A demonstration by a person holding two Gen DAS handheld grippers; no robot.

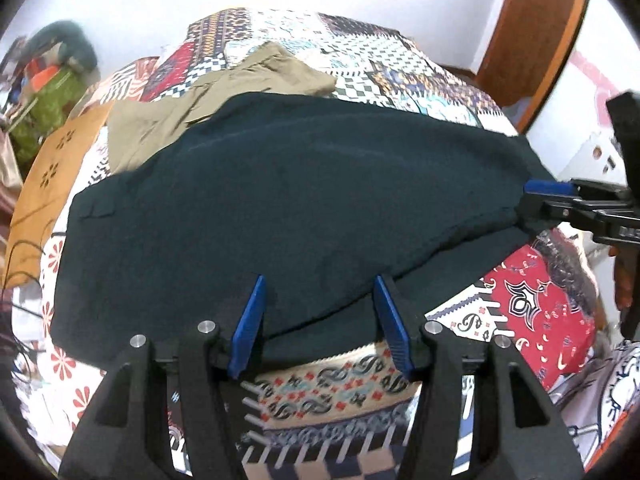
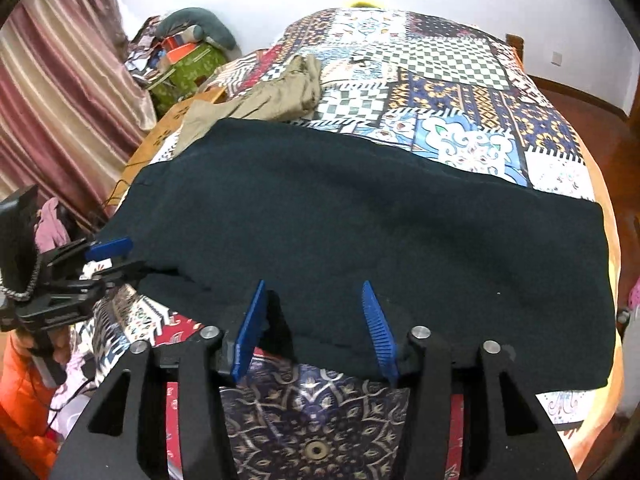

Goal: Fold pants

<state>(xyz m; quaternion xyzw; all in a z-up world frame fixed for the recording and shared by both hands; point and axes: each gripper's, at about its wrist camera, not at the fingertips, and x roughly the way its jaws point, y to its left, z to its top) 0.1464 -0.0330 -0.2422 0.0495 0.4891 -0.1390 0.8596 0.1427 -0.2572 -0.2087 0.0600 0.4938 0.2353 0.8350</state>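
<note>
Nearest the left wrist camera, the left gripper (image 1: 320, 316) is standing with its blue pads apart over the near hem of the dark pants (image 1: 288, 200), nothing pinched between them; in the right wrist view the right gripper (image 2: 316, 328) is likewise hanging with its jaws apart above the same edge. The pants are lying spread flat across the patchwork quilt (image 2: 460, 92), and beyond them a crumpled khaki garment (image 2: 276, 96) is sitting near the bed's far left side.
</note>
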